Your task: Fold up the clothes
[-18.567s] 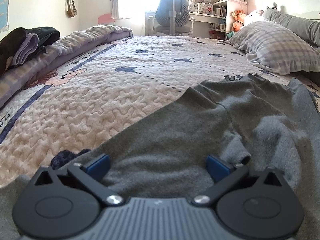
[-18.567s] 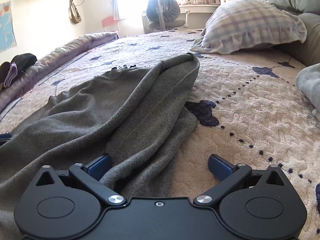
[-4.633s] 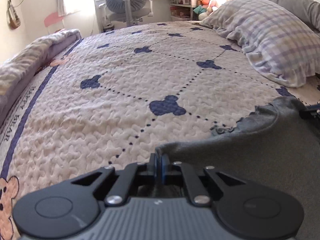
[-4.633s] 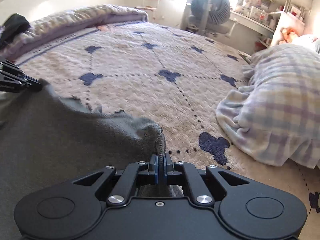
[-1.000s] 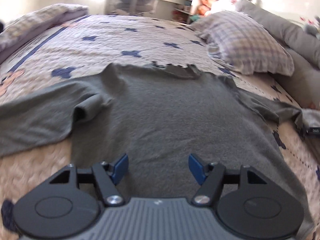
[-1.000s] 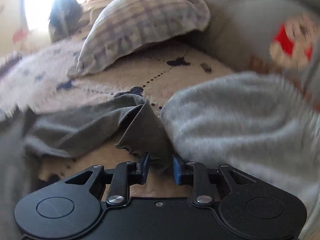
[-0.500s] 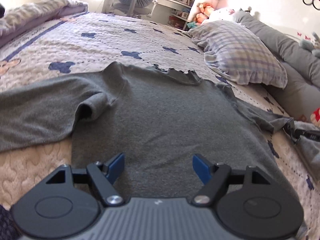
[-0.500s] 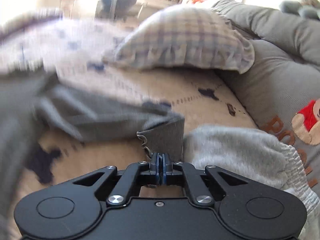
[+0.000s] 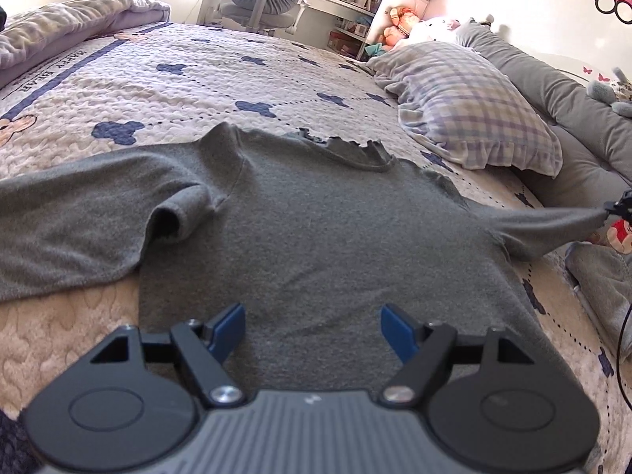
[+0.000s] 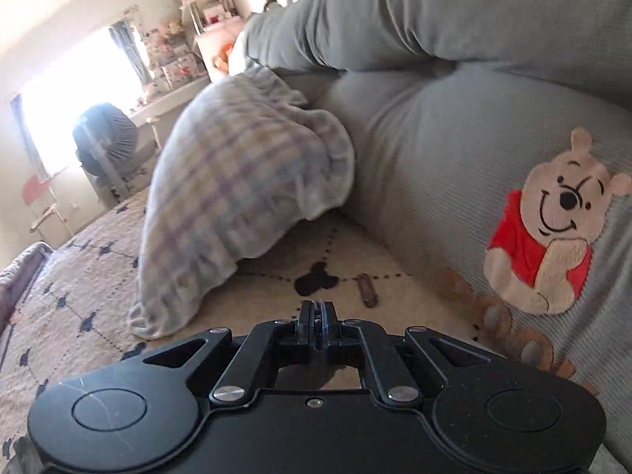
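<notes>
Left wrist view: my right gripper (image 9: 618,210) clenched on sleeve (image 9: 545,225), stretched rightward off sweater (image 9: 316,229); fold must swing left. Left gripper (image 9: 312,326) released above hem.

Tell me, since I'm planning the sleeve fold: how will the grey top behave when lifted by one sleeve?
Likely floppy: the sleeve pulled by the right hand-held gripper stretches and sags. The top probably drags rather than slides on the textured quilt. It looks light: only the sleeve rises.

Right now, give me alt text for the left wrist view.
A grey long-sleeved top lies spread on the quilted bedspread, its right-hand sleeve pulled taut off the bed by the right gripper. The left gripper hovers open above the hem.
</notes>
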Action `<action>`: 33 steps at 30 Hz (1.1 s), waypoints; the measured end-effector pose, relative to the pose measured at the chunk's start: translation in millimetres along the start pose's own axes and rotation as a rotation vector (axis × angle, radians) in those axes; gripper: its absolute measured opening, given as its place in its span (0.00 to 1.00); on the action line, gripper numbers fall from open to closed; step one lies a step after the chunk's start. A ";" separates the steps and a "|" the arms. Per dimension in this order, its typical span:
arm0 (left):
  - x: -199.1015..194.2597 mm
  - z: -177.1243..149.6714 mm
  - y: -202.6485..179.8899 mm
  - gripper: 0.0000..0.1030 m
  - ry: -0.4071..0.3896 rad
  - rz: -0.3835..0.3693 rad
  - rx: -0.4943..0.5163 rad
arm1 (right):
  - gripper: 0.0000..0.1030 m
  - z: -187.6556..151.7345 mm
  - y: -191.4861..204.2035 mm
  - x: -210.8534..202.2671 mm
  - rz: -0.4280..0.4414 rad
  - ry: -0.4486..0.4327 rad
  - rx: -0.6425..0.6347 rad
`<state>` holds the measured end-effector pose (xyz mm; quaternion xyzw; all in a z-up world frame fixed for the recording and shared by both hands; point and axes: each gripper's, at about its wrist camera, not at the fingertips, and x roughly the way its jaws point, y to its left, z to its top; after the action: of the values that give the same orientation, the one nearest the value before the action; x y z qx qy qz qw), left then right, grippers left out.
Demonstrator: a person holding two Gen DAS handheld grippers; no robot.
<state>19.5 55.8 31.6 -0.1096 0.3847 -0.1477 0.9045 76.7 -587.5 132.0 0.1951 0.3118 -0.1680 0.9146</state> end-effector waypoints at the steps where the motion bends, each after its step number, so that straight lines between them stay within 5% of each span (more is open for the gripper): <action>1: 0.6 -0.2 -0.3 0.76 0.001 0.001 0.003 | 0.03 -3.7 0.0 8.7 -0.022 0.017 -0.022; 9: -0.2 -0.1 1.1 0.77 -0.001 -0.006 0.008 | 0.03 -29.8 40.6 44.2 -0.112 0.076 -0.246; 13: -0.5 0.5 2.7 0.77 0.000 -0.011 -0.001 | 0.03 -13.1 52.2 10.1 -0.023 -0.084 -0.217; 16: 0.2 -0.3 1.0 0.77 0.001 -0.007 0.013 | 0.03 -10.0 53.9 -7.8 -0.095 -0.172 -0.235; 21: 1.7 -2.5 -2.8 0.78 -0.001 0.009 0.043 | 0.03 -28.8 38.7 34.6 -0.222 0.045 -0.278; 23: 1.8 -2.5 -3.0 0.79 -0.002 0.010 0.045 | 0.06 -38.3 36.0 33.9 -0.213 0.044 -0.274; 27: 1.8 -0.7 -0.4 0.79 -0.007 0.001 0.021 | 0.14 -56.9 51.8 26.7 -0.081 0.071 -0.306; 33: 2.2 -0.2 -0.3 0.79 -0.010 0.002 0.025 | 0.27 -82.3 143.9 33.8 0.177 0.151 -0.492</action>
<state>20.8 54.7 30.1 -0.0988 0.3783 -0.1510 0.9079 122.2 -431.0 86.8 0.0053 0.3924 0.0085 0.9197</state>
